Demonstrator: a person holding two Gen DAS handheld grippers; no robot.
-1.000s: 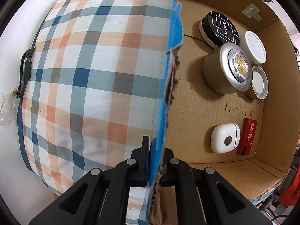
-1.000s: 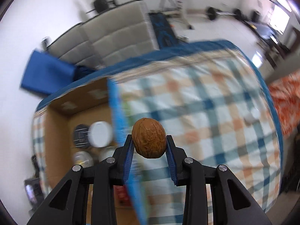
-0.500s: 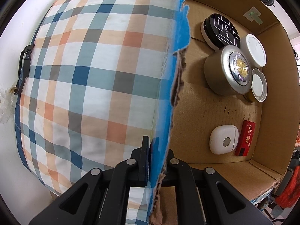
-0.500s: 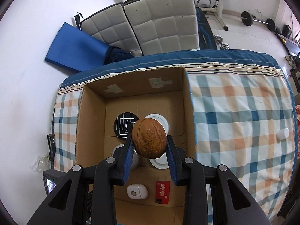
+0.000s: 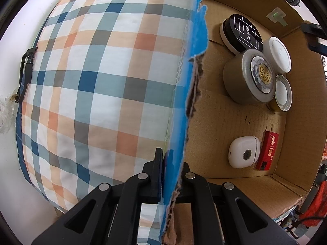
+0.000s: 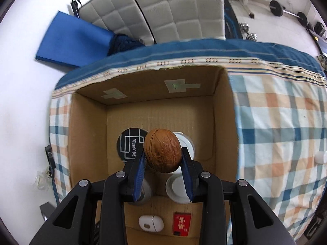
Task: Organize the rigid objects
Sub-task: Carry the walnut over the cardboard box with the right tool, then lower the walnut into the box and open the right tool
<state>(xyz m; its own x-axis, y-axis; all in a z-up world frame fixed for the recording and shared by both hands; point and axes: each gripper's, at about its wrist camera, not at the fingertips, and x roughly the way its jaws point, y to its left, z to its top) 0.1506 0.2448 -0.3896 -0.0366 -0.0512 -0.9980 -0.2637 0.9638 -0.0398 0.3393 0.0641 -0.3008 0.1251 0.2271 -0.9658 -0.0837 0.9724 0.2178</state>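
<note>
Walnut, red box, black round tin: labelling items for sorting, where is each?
walnut (image 6: 162, 150), right wrist view, shell's middle
red box (image 5: 269, 150), left wrist view, top face
black round tin (image 5: 245, 33), left wrist view, patterned lid

A: From my feed, brown walnut (image 6: 162, 150), blue pads (image 6: 140, 169), tan cardboard box (image 6: 87, 134).

B: I've got the bedsheet (image 5: 98, 77) checked white, teal, orange, navy; black tin (image 5: 242, 33) with white lines; red packet (image 5: 268, 153); white case (image 5: 243, 154).

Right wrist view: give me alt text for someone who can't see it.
The right gripper holds a brown walnut above an open cardboard box on a plaid-covered bed. On the box floor lie round tins, a white case and a red packet.
</note>
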